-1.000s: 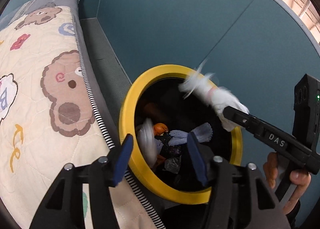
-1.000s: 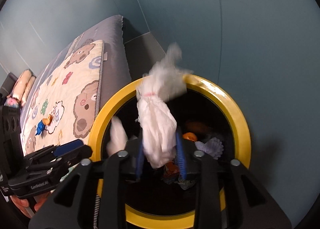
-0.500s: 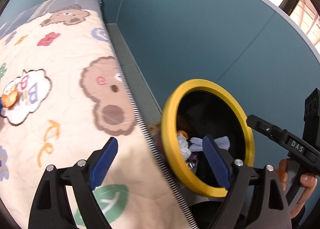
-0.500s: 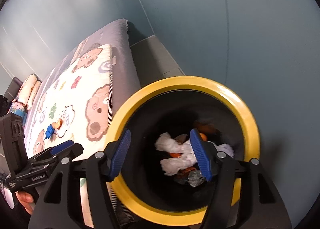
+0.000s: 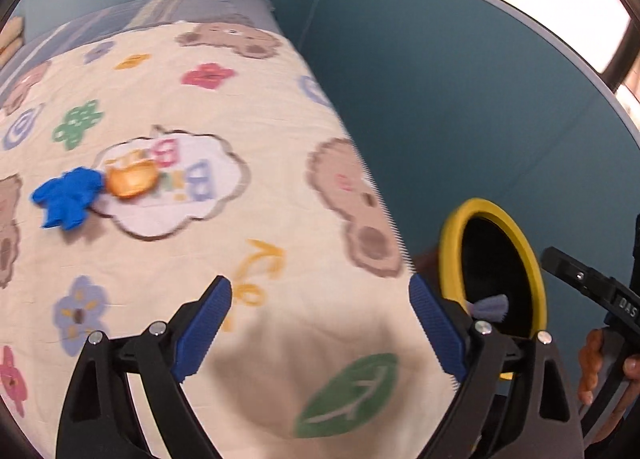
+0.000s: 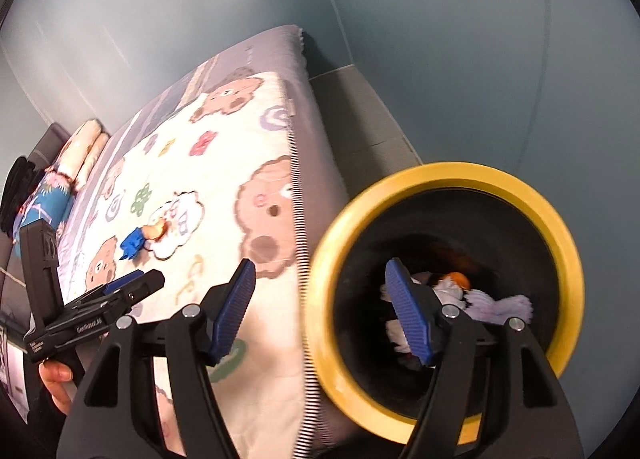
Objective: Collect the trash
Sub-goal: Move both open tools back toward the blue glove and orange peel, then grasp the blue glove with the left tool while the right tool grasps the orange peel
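A crumpled blue scrap (image 5: 66,198) and an orange piece of trash (image 5: 132,179) lie together on the cartoon-print quilt (image 5: 248,359); they also show small in the right wrist view, the blue scrap (image 6: 131,243) beside the orange piece (image 6: 155,230). A black bin with a yellow rim (image 6: 452,175) stands beside the bed and holds white tissue (image 6: 500,305) and other trash. My left gripper (image 5: 320,329) is open and empty above the quilt, well short of the two pieces. My right gripper (image 6: 324,311) is open and empty over the bin's near edge.
The bin's yellow rim (image 5: 450,239) sits at the bed's right edge in the left wrist view. Teal walls (image 6: 440,19) close in behind the bed and bin. Rolled pillows (image 6: 80,147) lie at the bed's far end. A grey floor strip (image 6: 360,119) runs between bed and wall.
My right gripper has opened and the white tissue has dropped into the bin. My left gripper has swung left from the bin over the quilt, opening wider.
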